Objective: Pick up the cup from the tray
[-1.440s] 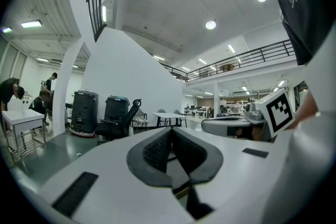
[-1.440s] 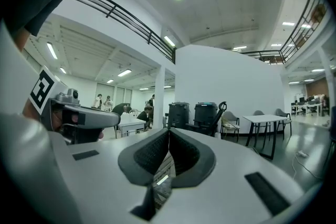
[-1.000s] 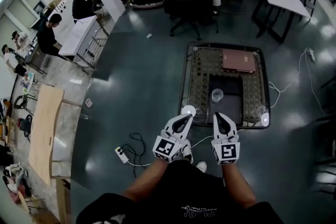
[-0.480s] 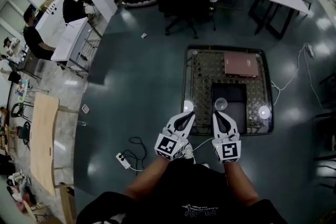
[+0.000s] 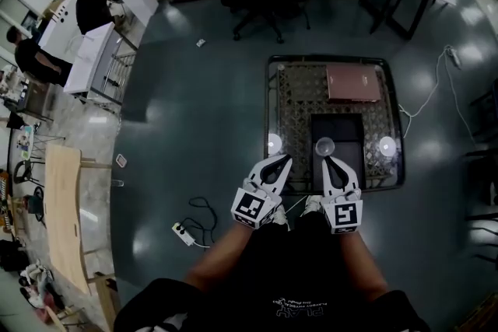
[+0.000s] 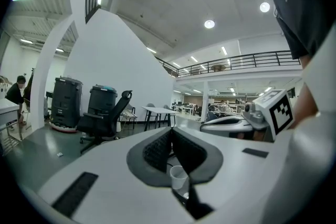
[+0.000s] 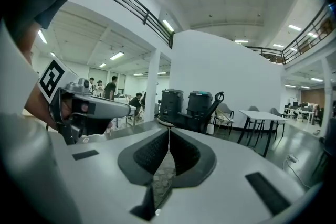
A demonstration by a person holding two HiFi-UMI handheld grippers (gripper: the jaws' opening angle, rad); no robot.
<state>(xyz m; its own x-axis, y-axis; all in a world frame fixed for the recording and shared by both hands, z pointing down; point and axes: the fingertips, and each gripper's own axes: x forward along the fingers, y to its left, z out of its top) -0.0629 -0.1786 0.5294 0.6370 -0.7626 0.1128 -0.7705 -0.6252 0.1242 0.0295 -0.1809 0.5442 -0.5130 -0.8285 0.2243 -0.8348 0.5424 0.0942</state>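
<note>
Translucent whitish plastic cup [image 5: 324, 146]; matte black rectangular tray [image 5: 346, 163]; brown lattice-patterned surface [image 5: 296, 101]; dusty-pink flat box [image 5: 352, 83]; dark teal glossy floor [image 5: 202, 128].

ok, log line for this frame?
stage: pre-grasp | left gripper: shut, empty | right gripper: shut, empty | cup: upright on tray, not held

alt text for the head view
Seen from above, a person holds the white left gripper and right gripper, both shut, at the near edge of a low patterned table, just short of a clear plastic cup on a black rectangular tray.
</note>
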